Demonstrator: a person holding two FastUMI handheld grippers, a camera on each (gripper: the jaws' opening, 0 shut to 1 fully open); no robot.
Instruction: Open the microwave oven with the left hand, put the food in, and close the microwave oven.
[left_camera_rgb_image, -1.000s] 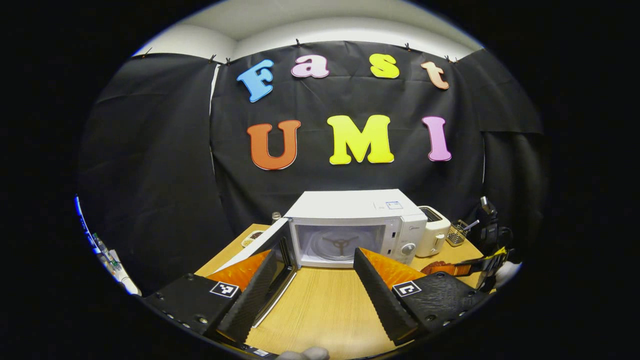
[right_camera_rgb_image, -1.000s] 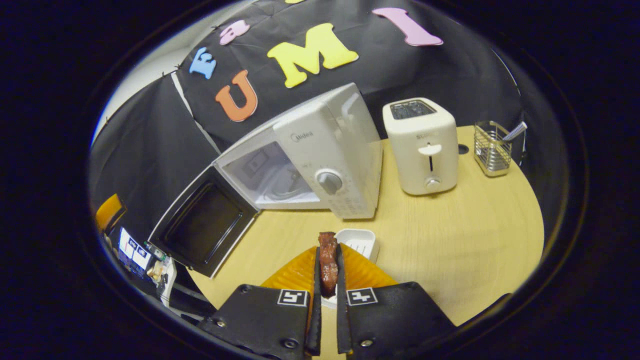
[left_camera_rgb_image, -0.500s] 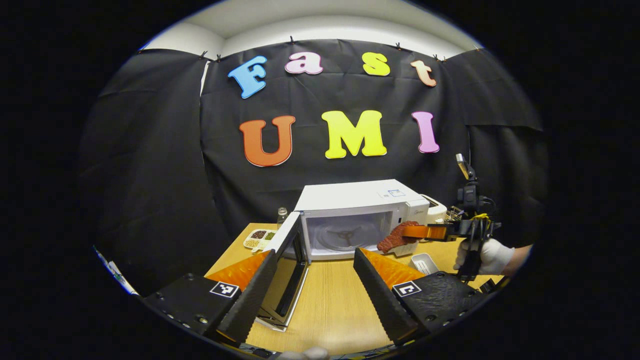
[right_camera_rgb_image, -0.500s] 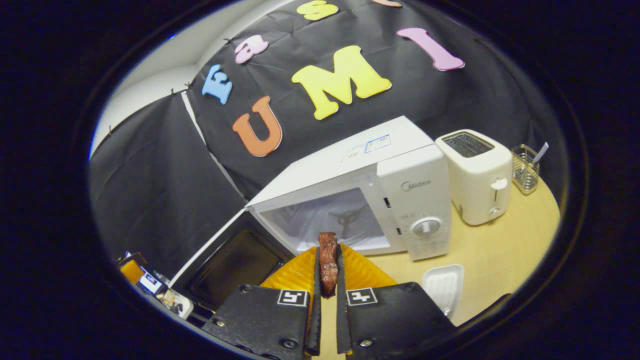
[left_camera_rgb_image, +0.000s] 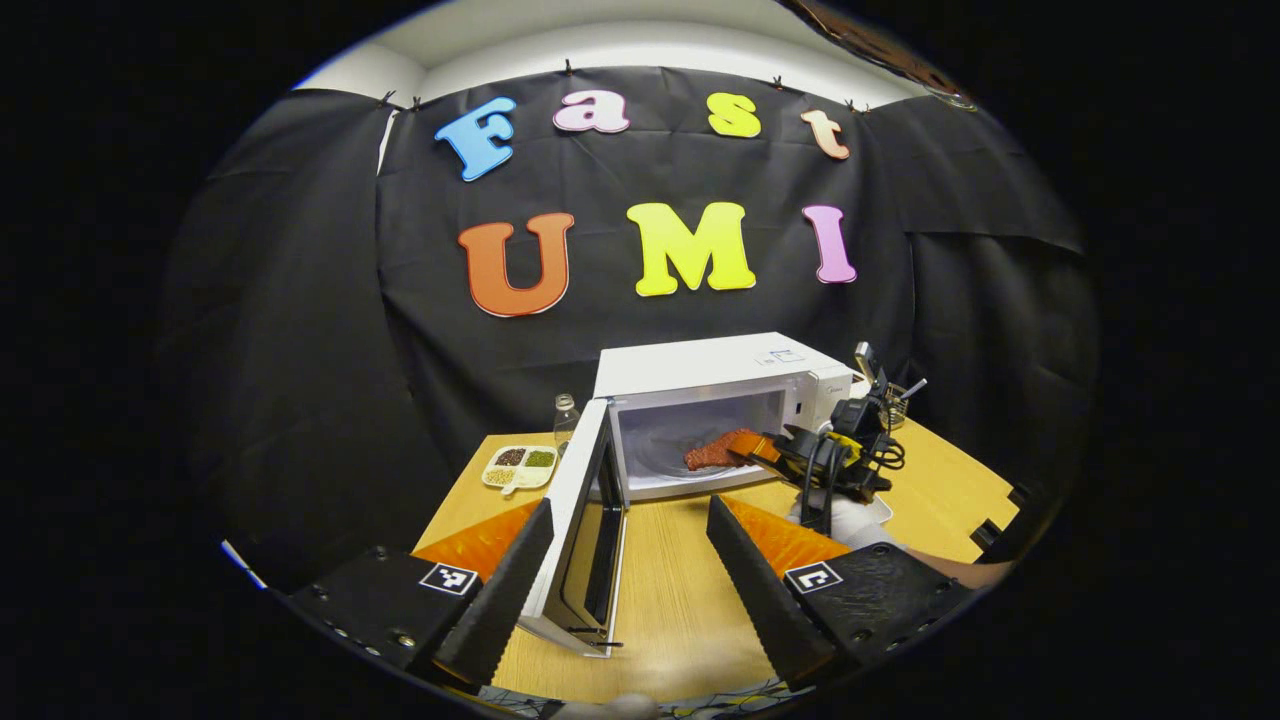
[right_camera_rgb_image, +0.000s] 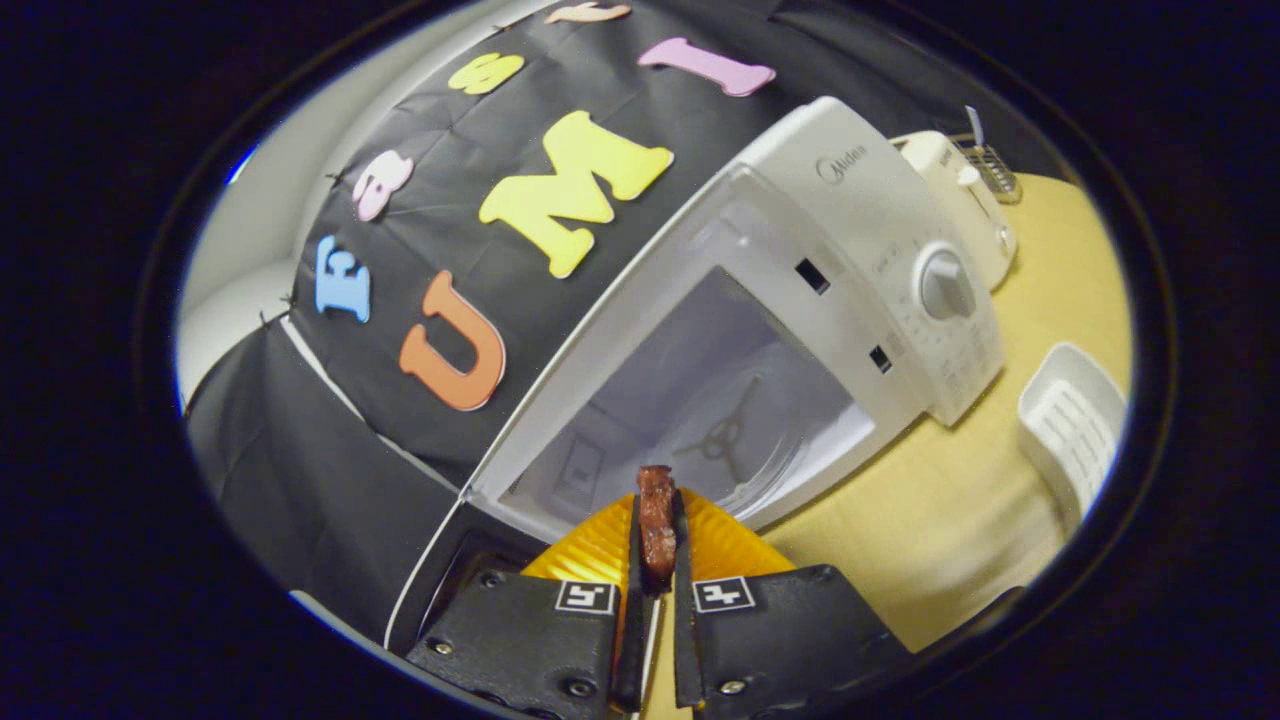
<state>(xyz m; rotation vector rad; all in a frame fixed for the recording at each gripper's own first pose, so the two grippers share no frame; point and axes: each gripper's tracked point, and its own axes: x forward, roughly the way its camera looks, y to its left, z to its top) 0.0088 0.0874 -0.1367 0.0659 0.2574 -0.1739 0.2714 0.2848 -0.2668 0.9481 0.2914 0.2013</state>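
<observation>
Nearest in the left gripper view, the left gripper (left_camera_rgb_image: 628, 560) hangs low over the wooden table (left_camera_rgb_image: 670, 610) with its fingers spread wide and nothing between them; the free edge of the microwave door (left_camera_rgb_image: 578, 535) stands in the gap, just beside the left finger, but neither finger presses on it. In the right gripper view the right gripper (right_camera_rgb_image: 655, 600) has its fingers pressed together on the food (right_camera_rgb_image: 657, 522), a dark reddish-brown strip that sticks out past the fingertips. A little farther off, the door is swung fully out on its left hinge, so opening the oven looks done. Beyond it sits the white microwave (left_camera_rgb_image: 720, 400) with its cavity (right_camera_rgb_image: 700, 420) open; the bare turntable spindle (right_camera_rgb_image: 727, 437) shows on the glass plate inside. In the left gripper view the food reaches into the mouth of the cavity, held above the floor of the oven and not yet set down, and a gloved hand (left_camera_rgb_image: 845, 515) carries the right gripper from the right. The placing step therefore appears to be under way: what is left, as I judge it, is to lower and let go of the food, draw the right gripper clear, and push the door shut with the left. Farther back stand a white dish (right_camera_rgb_image: 1075, 425), a toaster (right_camera_rgb_image: 965, 205), a wire holder (right_camera_rgb_image: 995, 165) and a sectioned tray (left_camera_rgb_image: 518, 467).
</observation>
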